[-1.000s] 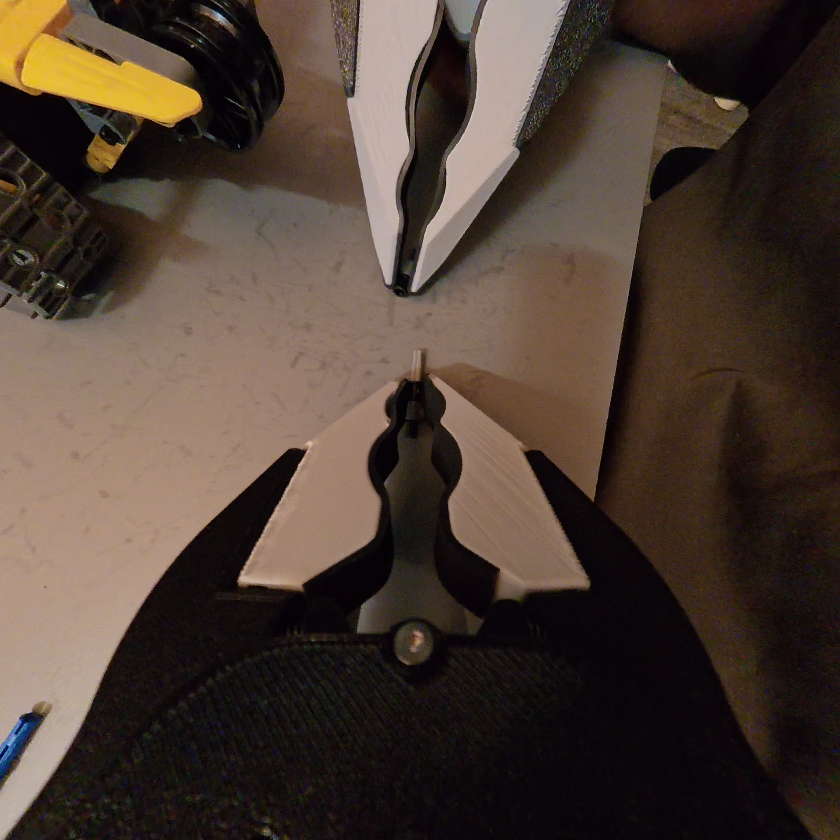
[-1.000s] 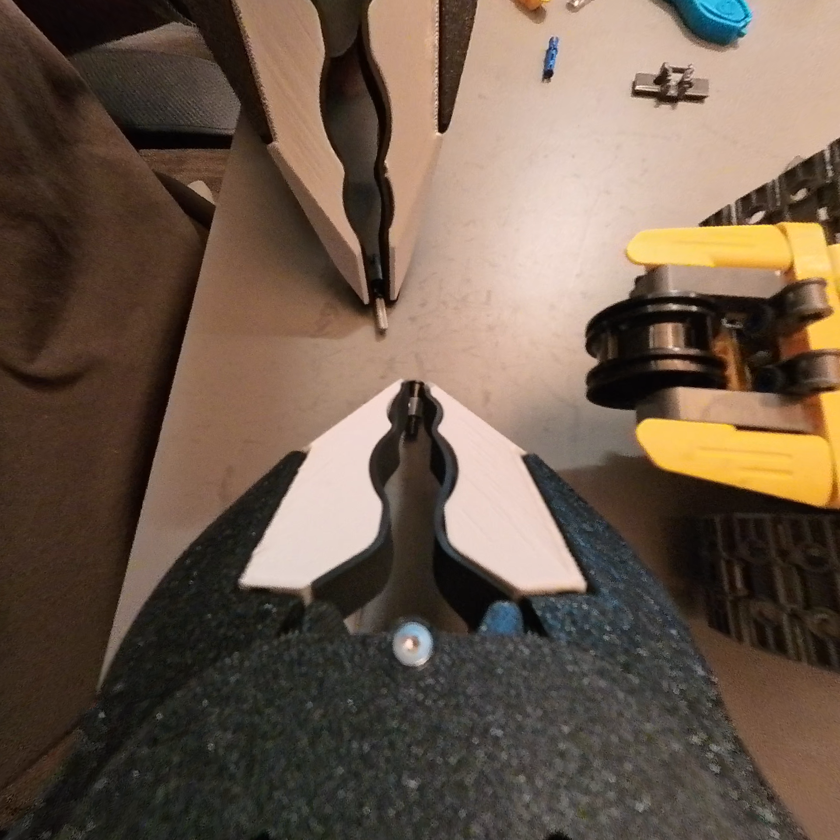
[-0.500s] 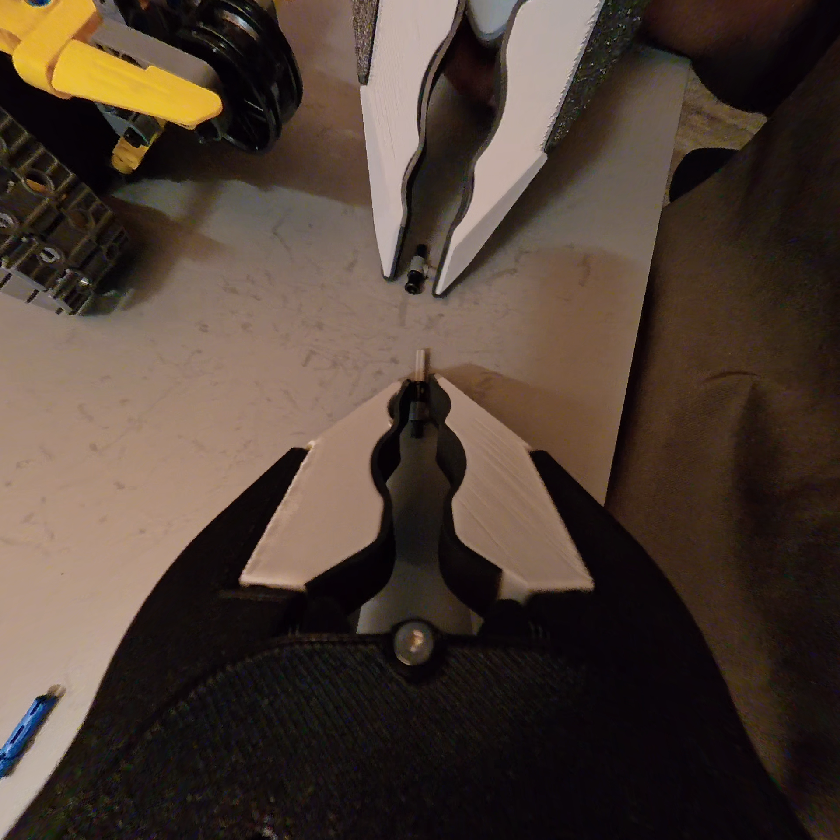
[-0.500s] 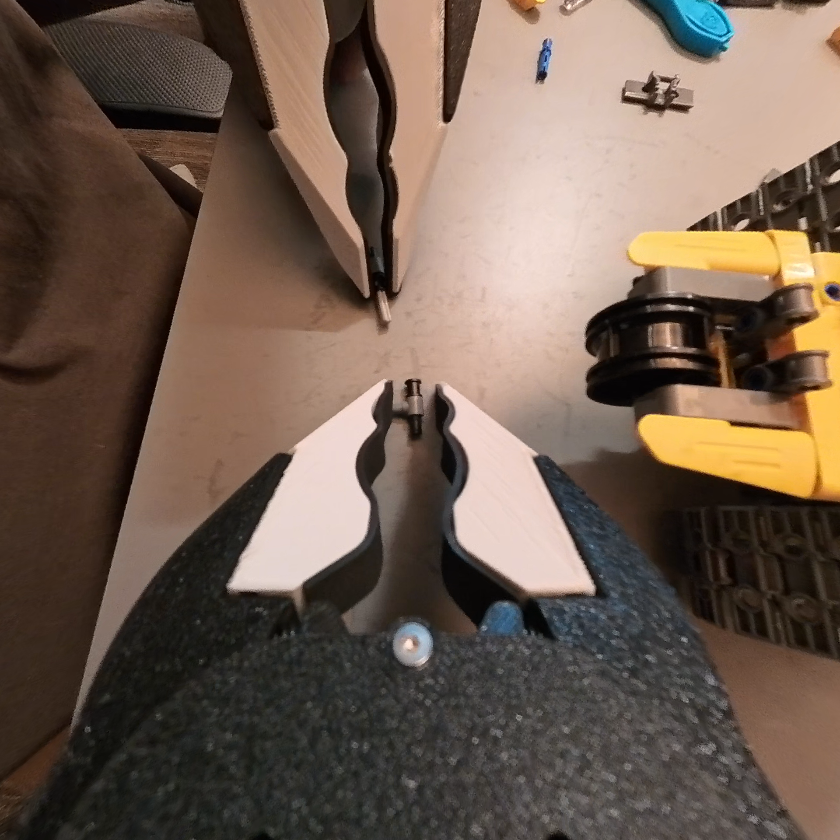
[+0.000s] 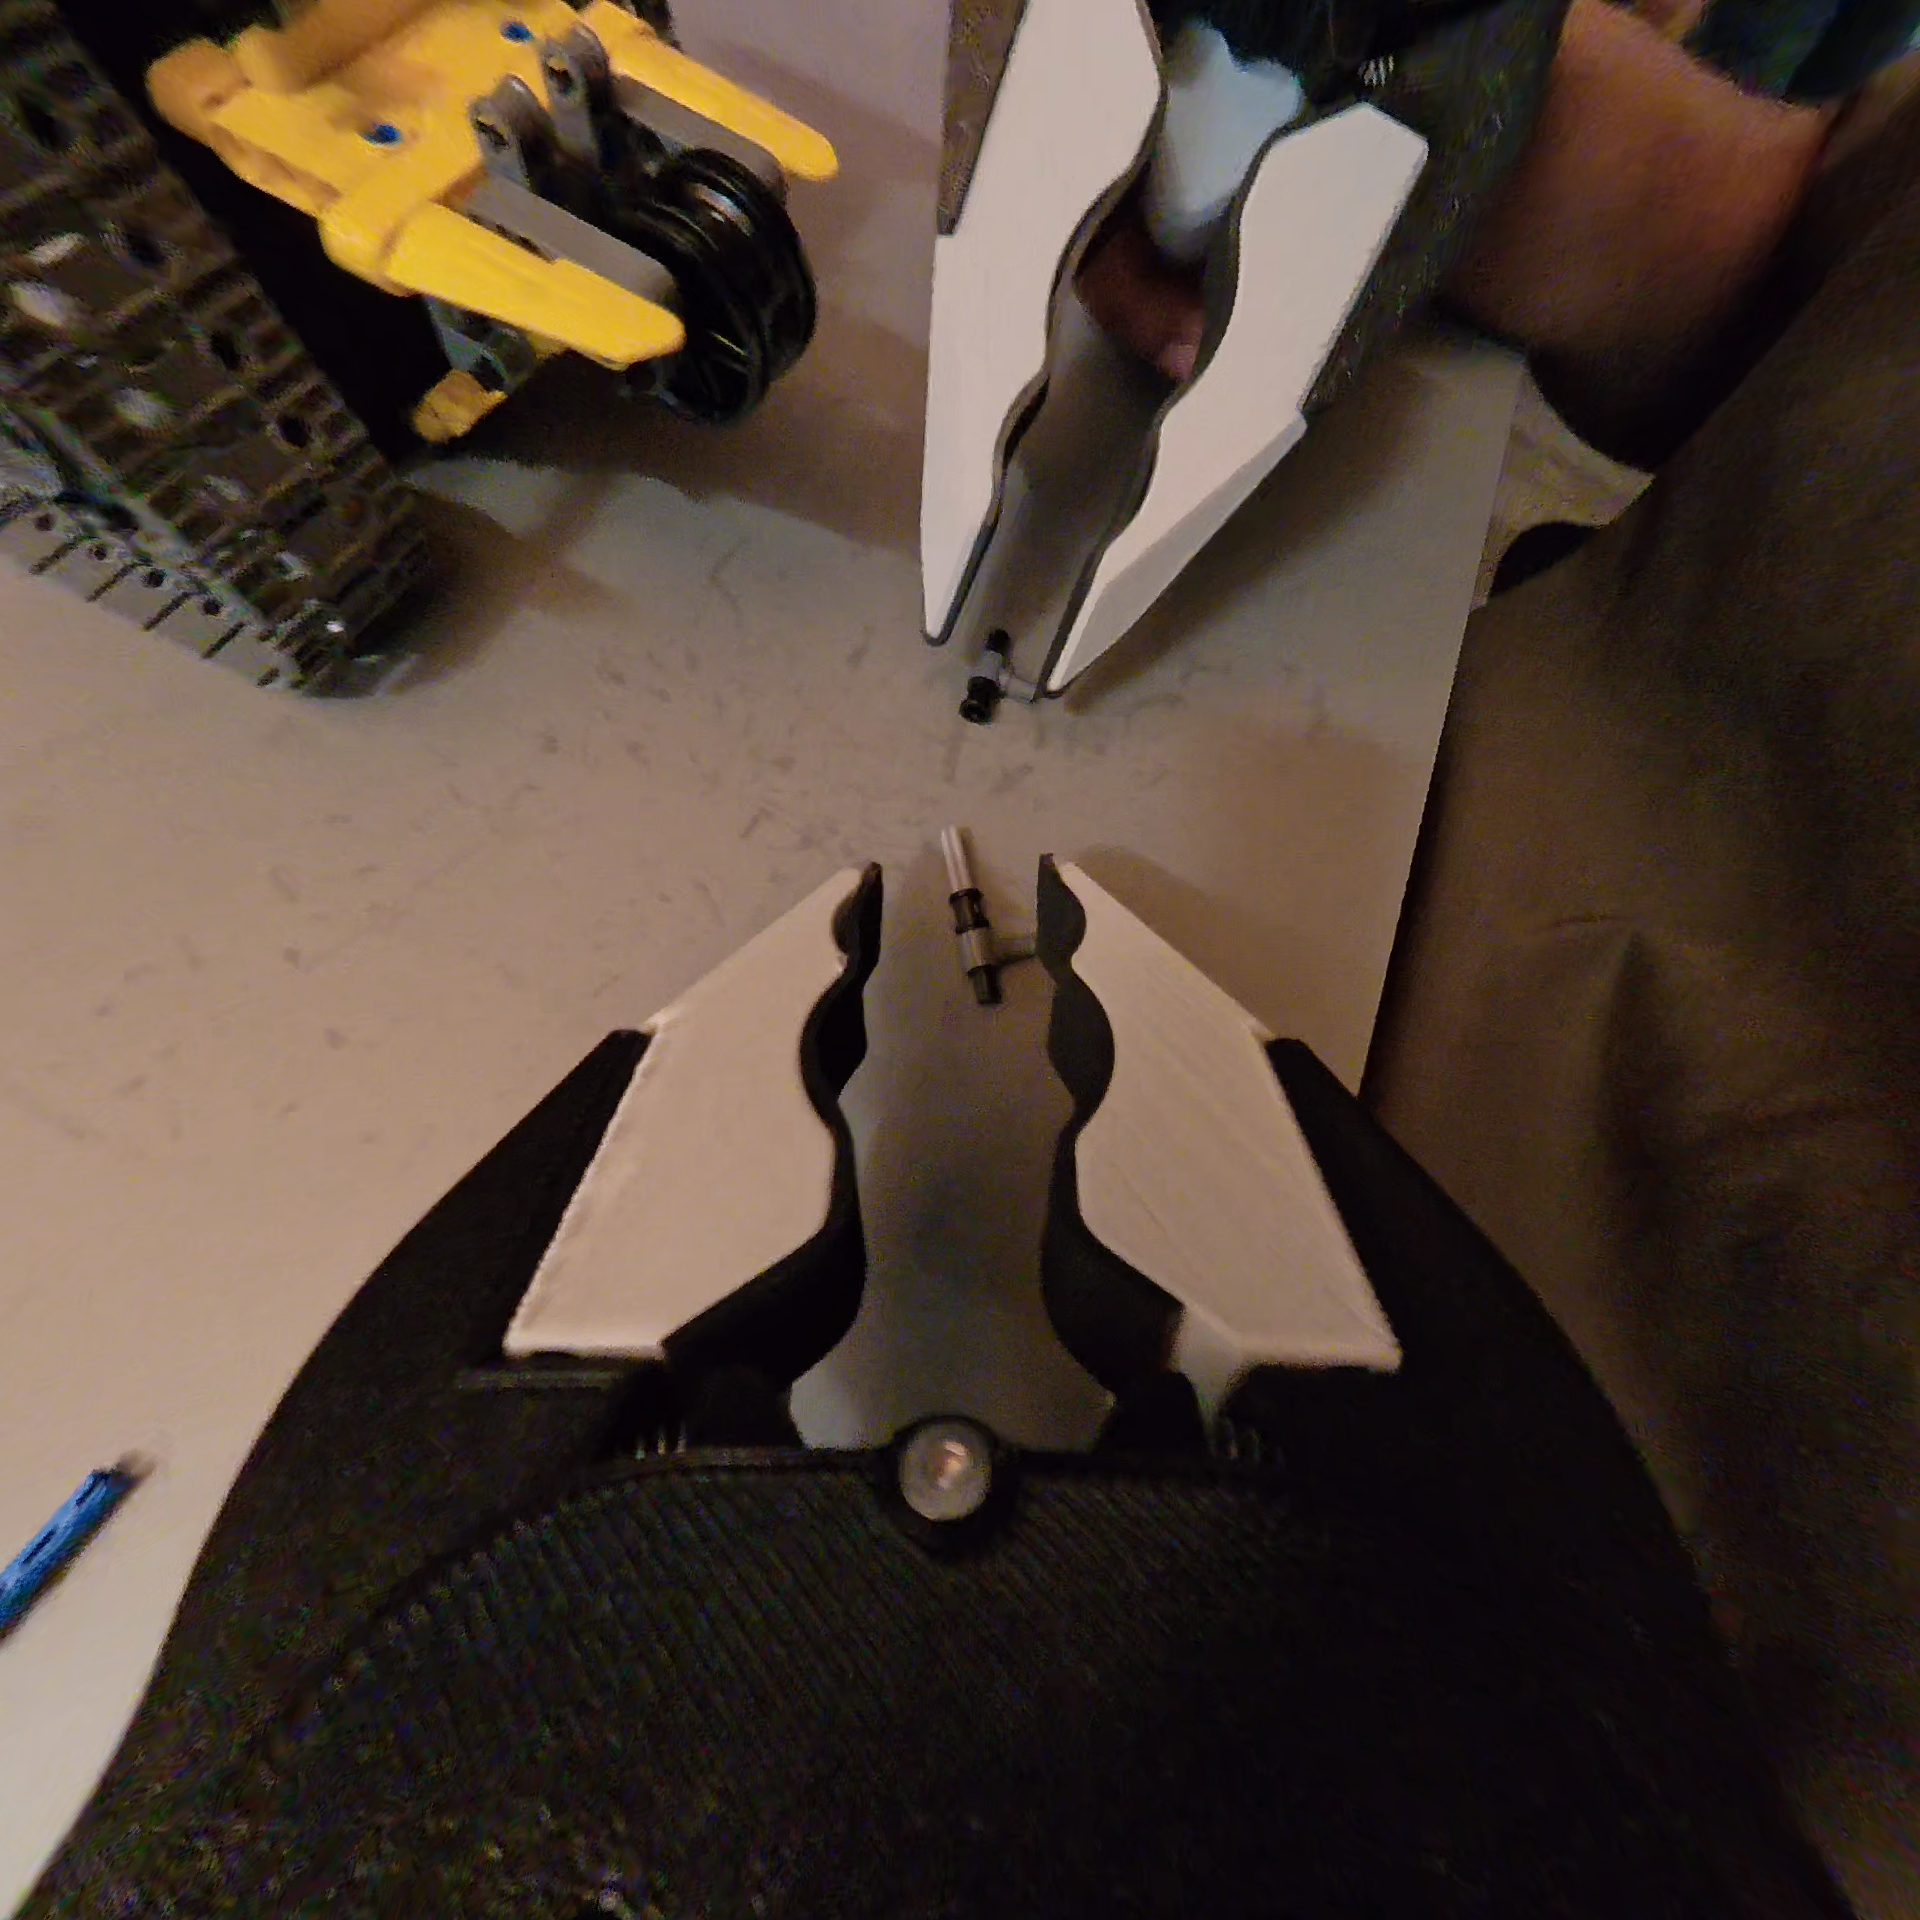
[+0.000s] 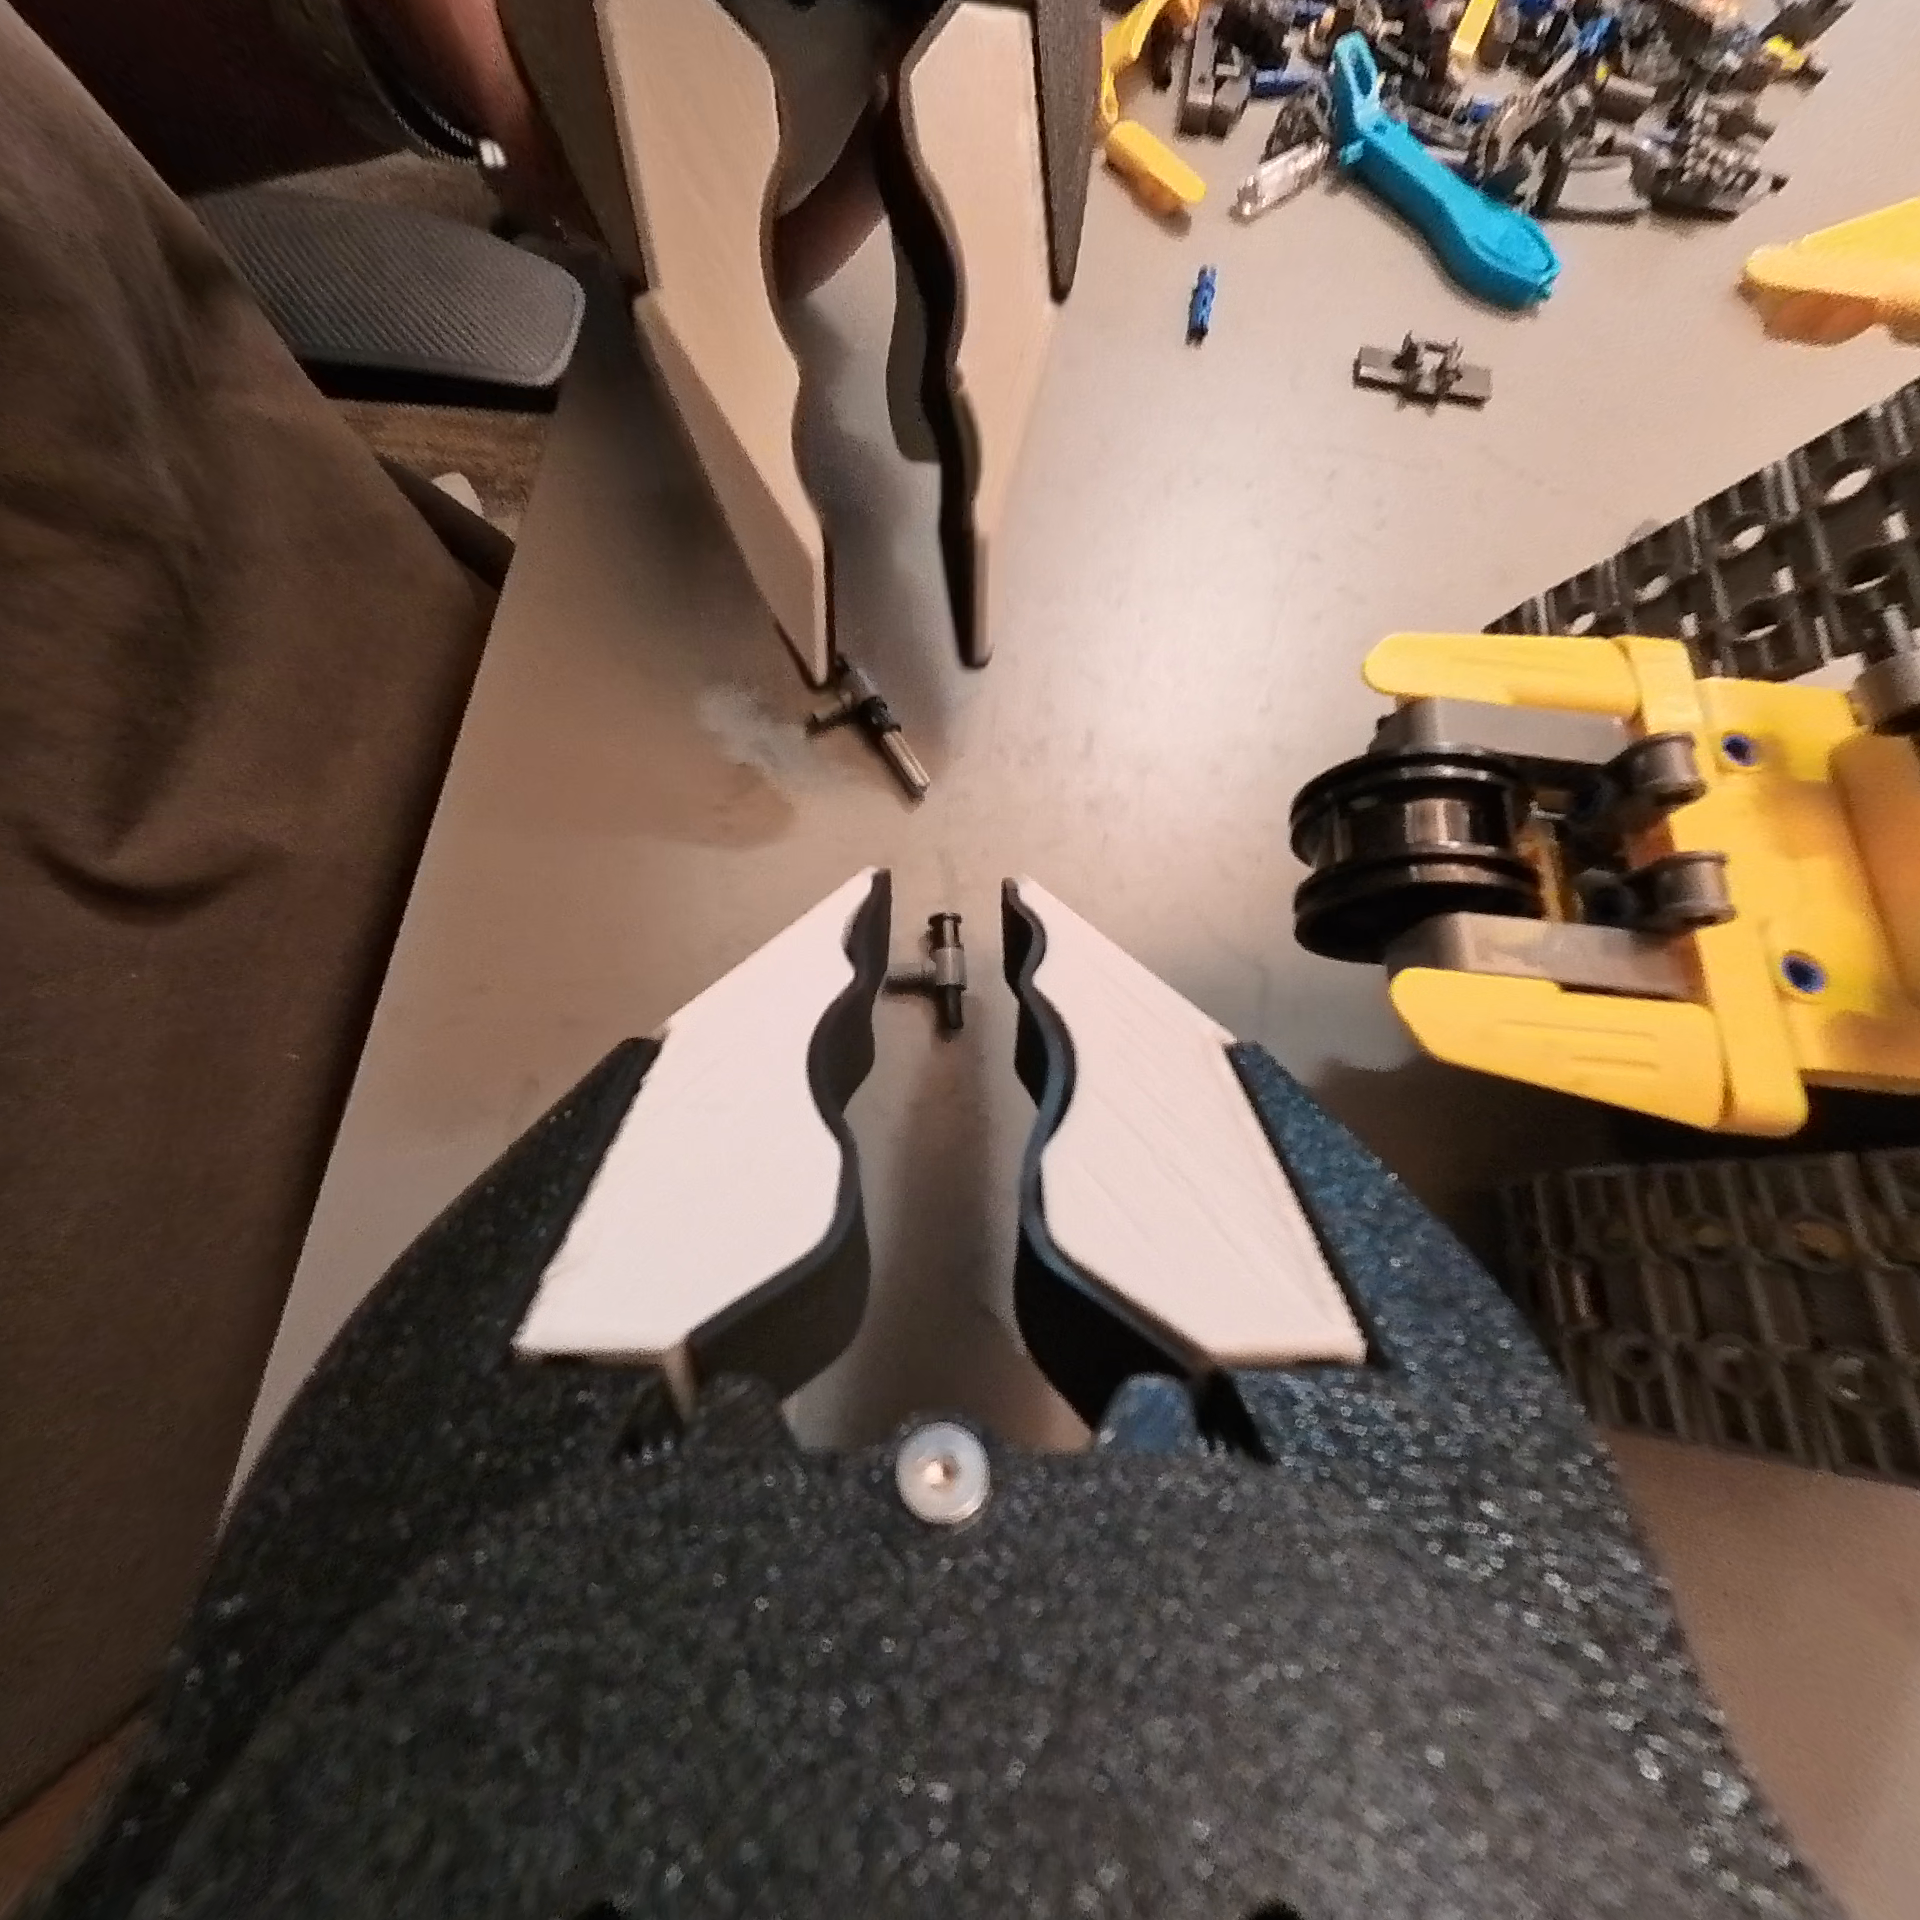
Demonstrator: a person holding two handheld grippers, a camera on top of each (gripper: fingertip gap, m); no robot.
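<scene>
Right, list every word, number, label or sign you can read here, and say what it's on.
None: no writing can be read in either view.
Left tongs and right tongs: plain white and black surfaces, no marking visible.
Yellow tracked model: no print or sticker visible.
Pile of loose parts at the far edge: too small and blurred to tell.
</scene>
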